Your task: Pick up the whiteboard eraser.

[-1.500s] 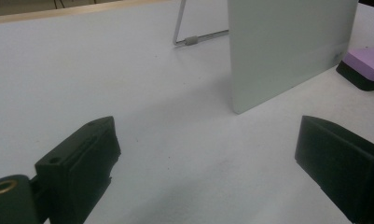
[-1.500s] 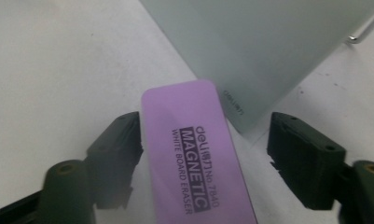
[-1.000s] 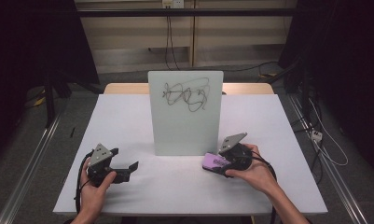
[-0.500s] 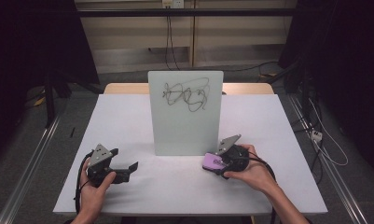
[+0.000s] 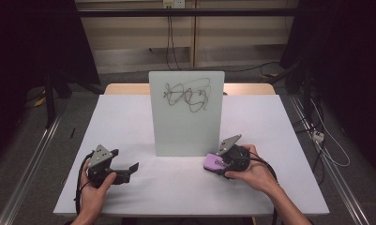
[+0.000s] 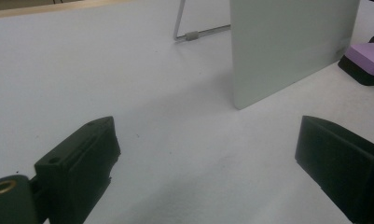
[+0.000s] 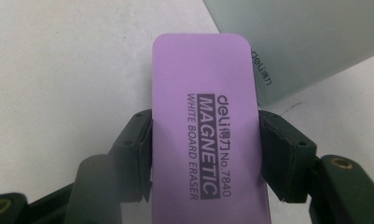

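Now right gripper (image 5: 219,164) clamps eraser (image 7: 208,130), left gripper (image 5: 129,169) jaws apart, empty.
Risk: hard wiping could tip the propped whiteboard (image 5: 188,117).

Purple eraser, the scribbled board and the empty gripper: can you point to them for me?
Purple eraser (image 7: 208,135): right gripper view, its printed top face.
Whiteboard (image 5: 185,126): high view, its blank lower front.
Left gripper (image 5: 133,167): high view, between its fingertips.
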A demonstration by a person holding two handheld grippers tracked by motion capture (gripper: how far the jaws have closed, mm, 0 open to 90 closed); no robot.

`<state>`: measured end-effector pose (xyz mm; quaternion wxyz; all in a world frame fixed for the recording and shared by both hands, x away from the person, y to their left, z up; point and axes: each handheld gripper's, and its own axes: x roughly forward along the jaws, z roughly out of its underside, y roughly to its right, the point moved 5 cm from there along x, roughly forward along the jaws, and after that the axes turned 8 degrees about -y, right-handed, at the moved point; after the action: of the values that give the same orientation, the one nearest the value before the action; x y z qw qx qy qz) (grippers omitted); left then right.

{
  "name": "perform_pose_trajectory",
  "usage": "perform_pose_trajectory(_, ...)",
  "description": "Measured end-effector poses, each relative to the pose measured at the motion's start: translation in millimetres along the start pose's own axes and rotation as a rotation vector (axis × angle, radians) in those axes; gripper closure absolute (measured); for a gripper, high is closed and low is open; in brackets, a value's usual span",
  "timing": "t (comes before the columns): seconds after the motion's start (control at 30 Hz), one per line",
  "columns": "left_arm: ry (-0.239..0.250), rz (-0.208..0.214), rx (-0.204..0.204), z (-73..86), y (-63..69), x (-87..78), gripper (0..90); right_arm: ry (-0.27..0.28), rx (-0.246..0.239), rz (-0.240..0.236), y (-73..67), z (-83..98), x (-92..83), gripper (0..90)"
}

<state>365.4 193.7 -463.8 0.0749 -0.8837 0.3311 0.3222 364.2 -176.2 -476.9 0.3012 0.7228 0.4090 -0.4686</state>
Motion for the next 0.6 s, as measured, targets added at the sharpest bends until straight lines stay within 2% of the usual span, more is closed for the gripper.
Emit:
perform_pose_trajectory(0.2, 0.001, 0.002, -0.007, 0.2, -0.2, 0.4, 5.7, 0.029, 0.031, -0.012, 1.8, 1.0, -3.8, 41.3)
perform_pose_trajectory(0.43, -0.005, 0.003, 0.003, 0.8, -0.4, 0.4, 5.7, 0.101, 0.065, -0.019, 3.3, 0.9, -12.8, 41.4)
perform_pose_trajectory(0.6, 0.000, 0.001, -0.008, 1.6, -1.2, -0.5, 5.7, 0.144, 0.079, -0.026, 4.9, -0.6, -16.4, 41.4)
